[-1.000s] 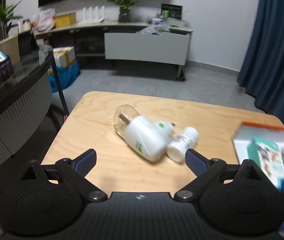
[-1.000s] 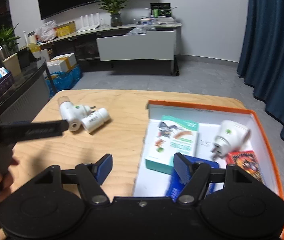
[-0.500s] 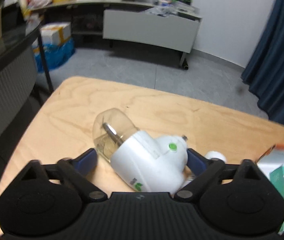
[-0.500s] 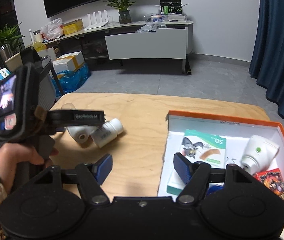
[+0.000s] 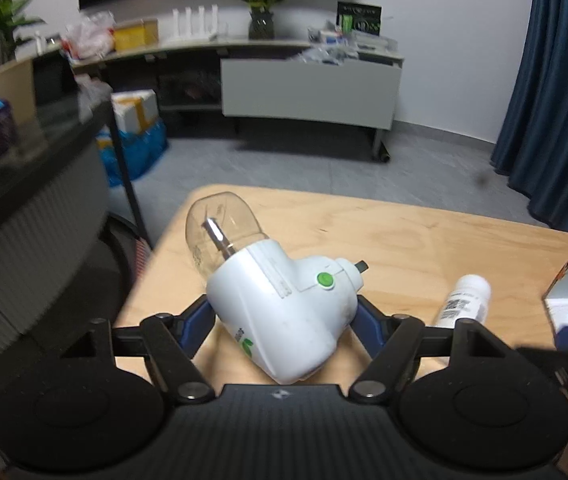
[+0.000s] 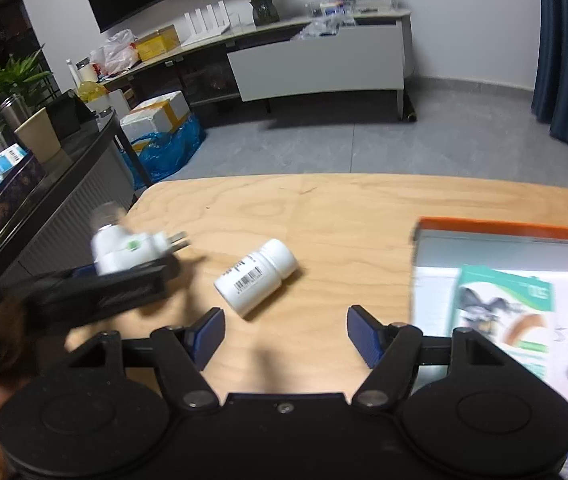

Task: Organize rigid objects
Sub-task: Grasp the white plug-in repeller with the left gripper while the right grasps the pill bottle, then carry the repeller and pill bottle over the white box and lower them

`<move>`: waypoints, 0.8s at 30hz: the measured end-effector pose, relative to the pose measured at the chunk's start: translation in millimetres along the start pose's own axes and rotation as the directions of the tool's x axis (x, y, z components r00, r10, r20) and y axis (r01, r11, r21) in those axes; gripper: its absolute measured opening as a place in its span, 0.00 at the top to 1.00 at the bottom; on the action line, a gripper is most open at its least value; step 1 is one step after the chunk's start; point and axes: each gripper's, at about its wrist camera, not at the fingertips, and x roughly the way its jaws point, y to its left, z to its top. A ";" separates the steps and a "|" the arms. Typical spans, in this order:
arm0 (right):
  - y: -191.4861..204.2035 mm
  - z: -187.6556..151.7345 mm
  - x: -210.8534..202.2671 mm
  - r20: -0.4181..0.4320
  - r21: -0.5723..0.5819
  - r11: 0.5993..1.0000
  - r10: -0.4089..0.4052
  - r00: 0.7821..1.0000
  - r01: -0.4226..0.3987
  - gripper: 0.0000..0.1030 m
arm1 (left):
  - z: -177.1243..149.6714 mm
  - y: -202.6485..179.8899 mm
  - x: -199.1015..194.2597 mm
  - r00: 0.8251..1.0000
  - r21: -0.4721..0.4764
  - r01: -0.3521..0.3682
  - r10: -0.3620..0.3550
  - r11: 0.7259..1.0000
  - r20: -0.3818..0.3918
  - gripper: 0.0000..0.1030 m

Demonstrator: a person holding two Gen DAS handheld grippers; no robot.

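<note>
My left gripper (image 5: pixel 281 320) has just been closing its jaws, and the white plug-in device (image 5: pixel 284 312) with its clear dome now sits pinched between them, tilted over the wooden worktop (image 5: pixel 424 240). My right gripper (image 6: pixel 284 336) hangs with jaws spread and nothing between them, just short of the white bottle (image 6: pixel 257 276) lying on its side. The orange-rimmed box (image 6: pixel 504 228) stands to the right.

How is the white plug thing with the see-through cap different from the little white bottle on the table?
The plug device sits between the left tongs, whose jaws have just been closing; the bottle lies loose on the table. The device is bulkier, with a green dot and clear cap; the bottle is a plain cylinder with a barcode. Both are white.
</note>
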 end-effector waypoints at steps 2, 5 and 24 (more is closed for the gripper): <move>3.4 5.4 13.4 -0.013 0.026 1.000 0.009 1.000 -0.009 0.22 | -0.3 6.8 -5.1 1.000 -0.005 -0.011 0.011 1.000 0.012 0.28; 12.6 10.6 32.2 -0.024 0.022 1.000 -0.013 1.000 0.014 0.22 | 0.0 14.0 -12.1 0.999 -0.011 -0.021 0.021 1.000 0.028 0.28; 44.4 -21.7 -15.0 0.048 -0.141 0.985 -0.095 0.994 0.101 0.61 | -19.8 3.0 -67.4 0.997 0.017 -0.024 0.023 1.000 0.074 0.28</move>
